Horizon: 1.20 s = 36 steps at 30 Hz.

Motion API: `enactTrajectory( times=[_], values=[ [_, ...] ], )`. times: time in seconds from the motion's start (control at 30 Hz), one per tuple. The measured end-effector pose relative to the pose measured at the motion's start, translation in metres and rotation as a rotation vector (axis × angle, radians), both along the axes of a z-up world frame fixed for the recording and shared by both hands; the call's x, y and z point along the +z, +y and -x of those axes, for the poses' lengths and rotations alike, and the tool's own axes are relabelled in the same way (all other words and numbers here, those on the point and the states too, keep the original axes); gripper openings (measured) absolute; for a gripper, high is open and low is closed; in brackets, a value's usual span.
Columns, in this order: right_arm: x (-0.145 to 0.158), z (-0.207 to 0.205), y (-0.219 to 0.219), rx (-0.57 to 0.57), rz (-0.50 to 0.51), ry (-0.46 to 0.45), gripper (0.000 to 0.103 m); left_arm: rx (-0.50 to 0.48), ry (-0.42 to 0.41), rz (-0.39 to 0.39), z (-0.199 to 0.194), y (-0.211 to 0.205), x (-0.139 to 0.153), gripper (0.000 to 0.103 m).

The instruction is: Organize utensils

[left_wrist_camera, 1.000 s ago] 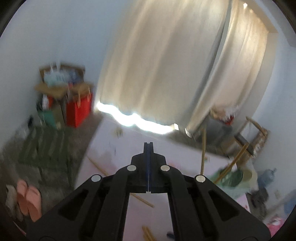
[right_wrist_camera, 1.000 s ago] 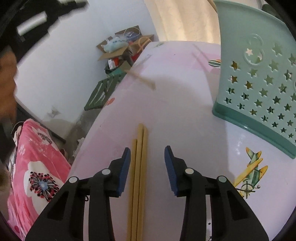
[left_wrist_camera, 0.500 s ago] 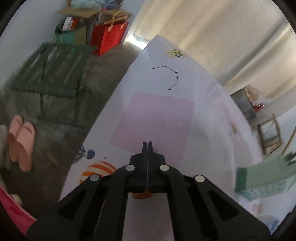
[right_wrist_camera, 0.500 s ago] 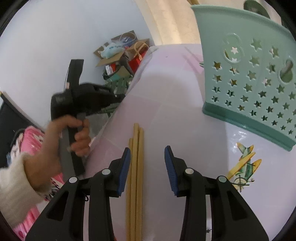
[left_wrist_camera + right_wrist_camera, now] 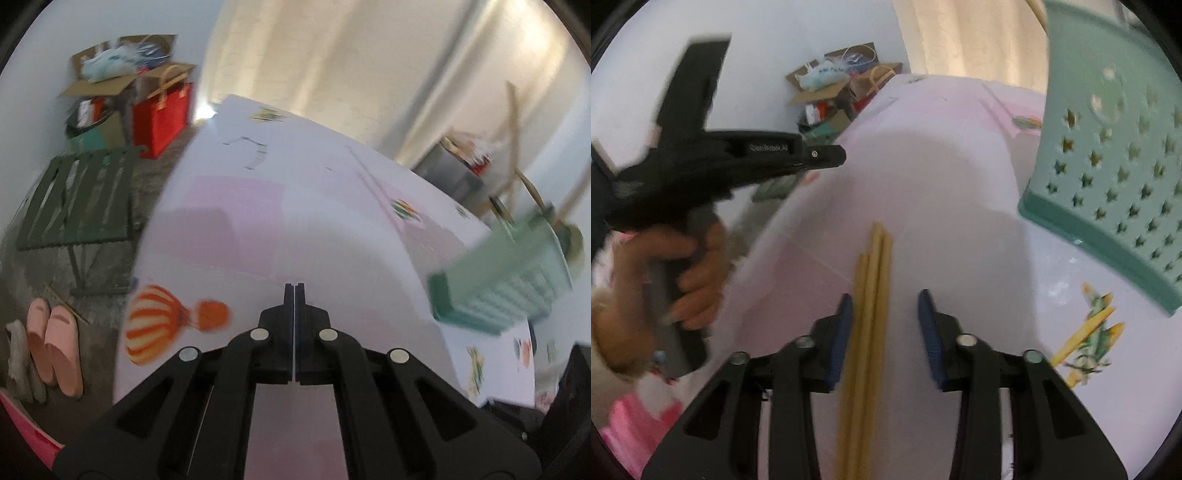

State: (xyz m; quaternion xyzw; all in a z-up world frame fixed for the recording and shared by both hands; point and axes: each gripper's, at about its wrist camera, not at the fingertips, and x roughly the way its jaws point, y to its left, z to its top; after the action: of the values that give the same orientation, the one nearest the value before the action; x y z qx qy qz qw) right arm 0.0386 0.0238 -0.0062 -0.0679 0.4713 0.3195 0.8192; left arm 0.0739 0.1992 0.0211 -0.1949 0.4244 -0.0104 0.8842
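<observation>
— Where are the utensils?
— Three pale wooden chopsticks [image 5: 866, 325] lie side by side on the pink-and-white printed tablecloth [image 5: 960, 206], near the teal star-punched plastic basket [image 5: 1115, 155].
— And the claws?
— The right gripper [image 5: 884, 325] straddles them, jaws closing, pads not pressing yet. The left gripper [image 5: 294, 295] is fully together, empty.

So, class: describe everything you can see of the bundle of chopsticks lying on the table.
The chopsticks are three pale yellow-tan sticks, bamboo or wood by the look, lying flat and side by side on the pink-and-white tablecloth. One tip stops short of the other two. They run between the jaws of the right gripper, which are closing; the left blue pad looks close to them, the right one is clearly apart. Their near ends are hidden.
</observation>
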Motion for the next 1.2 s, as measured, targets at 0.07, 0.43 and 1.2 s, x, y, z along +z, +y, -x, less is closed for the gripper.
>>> enactTrajectory(
  times=[0.07, 0.43, 1.2],
  values=[
    [-0.001, 0.0, 0.001, -0.009, 0.041, -0.025, 0.014, -0.048, 0.005, -0.015, 0.007, -0.014, 0.002, 0.0],
    [0.001, -0.009, -0.036, -0.147, -0.013, 0.018, 0.013, -0.173, 0.065, 0.029, 0.018, -0.056, 0.001, 0.0],
    [0.018, 0.003, -0.091, -0.254, -0.101, 0.006, 0.013, -0.152, 0.177, -0.104, 0.066, -0.098, -0.004, 0.018]
  ],
)
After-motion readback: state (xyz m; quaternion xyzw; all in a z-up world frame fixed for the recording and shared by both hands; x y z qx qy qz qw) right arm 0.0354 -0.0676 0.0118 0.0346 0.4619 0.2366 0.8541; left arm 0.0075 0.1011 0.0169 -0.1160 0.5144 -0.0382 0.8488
